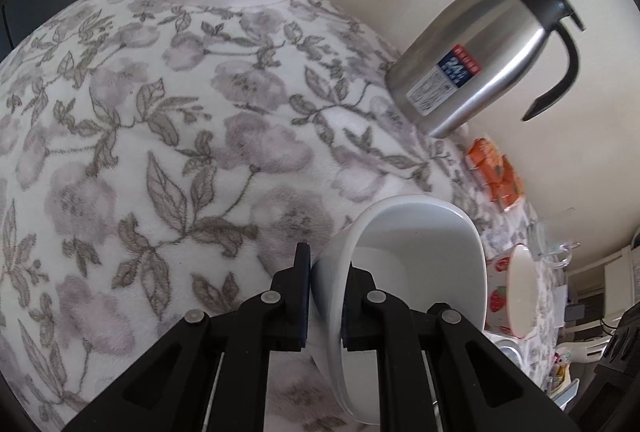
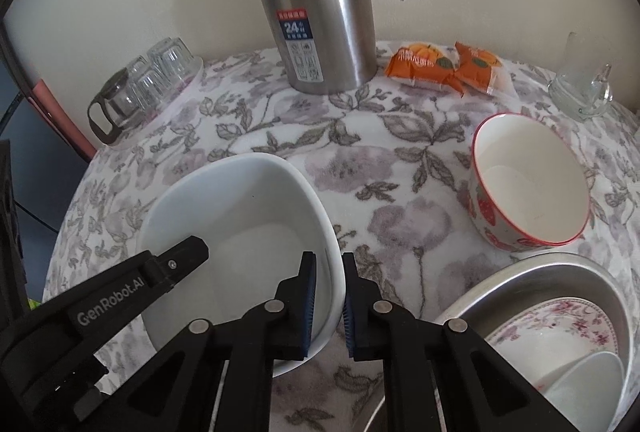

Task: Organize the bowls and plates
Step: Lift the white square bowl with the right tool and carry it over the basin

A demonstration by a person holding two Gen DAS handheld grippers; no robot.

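Observation:
A white bowl (image 2: pixel 256 216) sits on the floral tablecloth. My left gripper (image 1: pixel 329 296) is shut on its rim, one finger inside and one outside; the bowl (image 1: pixel 420 252) fills the lower right of the left wrist view. My right gripper (image 2: pixel 329 292) straddles the bowl's right rim, one finger inside and one outside, with a small gap to the outer pad. The left gripper's finger (image 2: pixel 176 264) shows over the bowl's left side. A strawberry-print bowl (image 2: pixel 532 184) stands to the right. A metal basin (image 2: pixel 600 272) at the lower right holds a floral plate (image 2: pixel 560 320) and a white bowl (image 2: pixel 584 384).
A steel thermos jug (image 2: pixel 324 4) stands at the back by the wall. A tray with a glass pot and upturned glasses (image 2: pixel 148 88) is at the back left. Orange snack packets (image 2: pixel 448 66) and a glass jug (image 2: pixel 580 92) lie at the back right.

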